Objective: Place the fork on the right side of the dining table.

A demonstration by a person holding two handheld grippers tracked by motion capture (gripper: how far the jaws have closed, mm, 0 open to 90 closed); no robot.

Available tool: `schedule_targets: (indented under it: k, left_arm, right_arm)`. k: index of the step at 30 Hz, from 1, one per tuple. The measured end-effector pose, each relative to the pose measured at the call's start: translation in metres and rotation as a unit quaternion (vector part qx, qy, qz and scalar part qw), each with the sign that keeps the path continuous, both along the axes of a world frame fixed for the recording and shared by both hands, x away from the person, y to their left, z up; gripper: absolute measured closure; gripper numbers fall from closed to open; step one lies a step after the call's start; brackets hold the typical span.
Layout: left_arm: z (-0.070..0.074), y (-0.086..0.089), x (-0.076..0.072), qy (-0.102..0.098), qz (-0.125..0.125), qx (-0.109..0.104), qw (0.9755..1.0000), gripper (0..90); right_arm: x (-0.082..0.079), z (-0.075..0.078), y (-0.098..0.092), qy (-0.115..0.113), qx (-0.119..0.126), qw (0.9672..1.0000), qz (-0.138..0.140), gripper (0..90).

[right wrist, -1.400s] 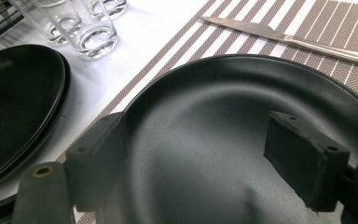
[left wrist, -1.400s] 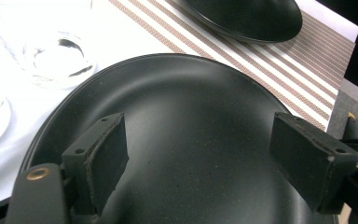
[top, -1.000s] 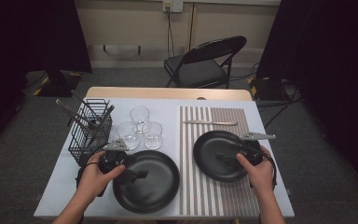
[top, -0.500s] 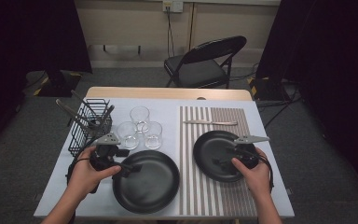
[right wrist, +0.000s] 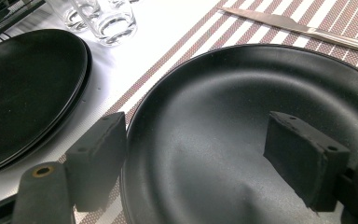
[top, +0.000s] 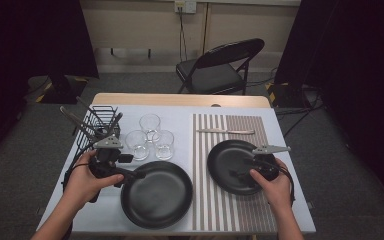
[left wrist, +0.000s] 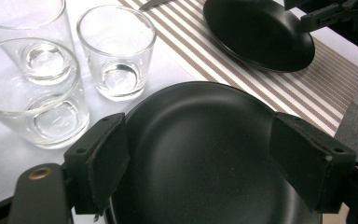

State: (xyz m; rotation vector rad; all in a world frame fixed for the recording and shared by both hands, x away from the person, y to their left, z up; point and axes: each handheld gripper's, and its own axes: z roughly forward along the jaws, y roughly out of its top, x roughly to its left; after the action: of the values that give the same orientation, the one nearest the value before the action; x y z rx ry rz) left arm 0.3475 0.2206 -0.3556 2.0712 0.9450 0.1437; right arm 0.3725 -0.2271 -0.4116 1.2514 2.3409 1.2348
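Two black plates lie on the table. The left plate (top: 155,195) sits on the white surface, the right plate (top: 235,165) on the striped placemat (top: 205,210). My left gripper (top: 132,171) is open at the left plate's left rim, and in the left gripper view the plate (left wrist: 205,140) spreads between the open jaws of the gripper (left wrist: 205,158). My right gripper (top: 240,172) is open over the right plate's near side. In the right gripper view one jaw of the gripper (right wrist: 200,154) stands outside the plate's (right wrist: 242,116) rim and the other above its inside.
Three clear glasses (top: 150,137) stand behind the left plate, next to a black wire rack (top: 97,130) holding utensils. A knife (top: 225,131) lies at the placemat's far end. A folding chair (top: 220,67) stands beyond the table.
The left gripper has shifted a little left and away from me along the left plate's rim. The right gripper has drawn slightly nearer me. Both plates stay put.
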Motion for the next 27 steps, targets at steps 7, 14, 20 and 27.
schedule_targets:
  k: [7, 14, 20, 27]
  left_arm:
    - [0.014, 0.007, 0.001, -0.004, 0.005, 0.006, 1.0000, 22.1]
    - [0.022, 0.017, 0.003, -0.005, 0.015, 0.015, 0.9998, 23.8]
    - [0.030, 0.025, 0.006, -0.007, 0.026, 0.018, 0.9995, 24.6]
    - [0.038, 0.028, 0.010, -0.010, 0.029, 0.025, 0.9992, 25.5]
  right_arm:
    - [0.000, 0.001, 0.000, -0.001, -0.007, 1.0000, 0.000, 20.6]
    - [0.000, 0.002, 0.000, -0.002, -0.002, 1.0000, 0.001, 20.6]
    - [0.000, 0.002, -0.002, -0.002, -0.002, 1.0000, -0.003, 20.6]
    - [0.000, 0.002, -0.002, -0.002, -0.001, 1.0000, -0.002, 20.6]
